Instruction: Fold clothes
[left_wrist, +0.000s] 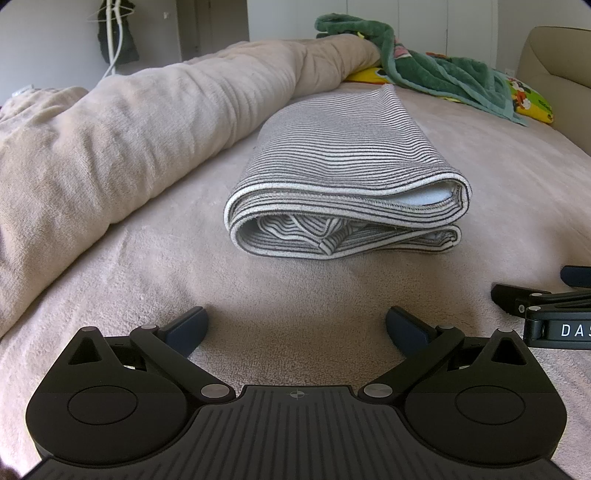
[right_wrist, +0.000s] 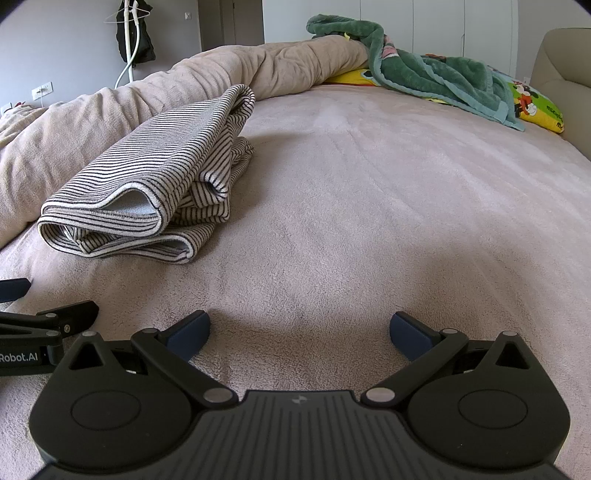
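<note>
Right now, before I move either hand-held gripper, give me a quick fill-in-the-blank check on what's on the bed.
1. The striped garment lies ____ into a bundle on the bed.
2. Both the left hand-held gripper and the right hand-held gripper are ____ and hold nothing.
3. The fuzzy blanket bunched at the far end of the bed is ____ in colour.
4. In the right wrist view, the striped garment sits to the ____ of that gripper.

Missing words: folded; open; green; left

Both wrist views skim low over the bed (left_wrist: 480, 206), sharing the striped garment (right_wrist: 147, 177).
</note>
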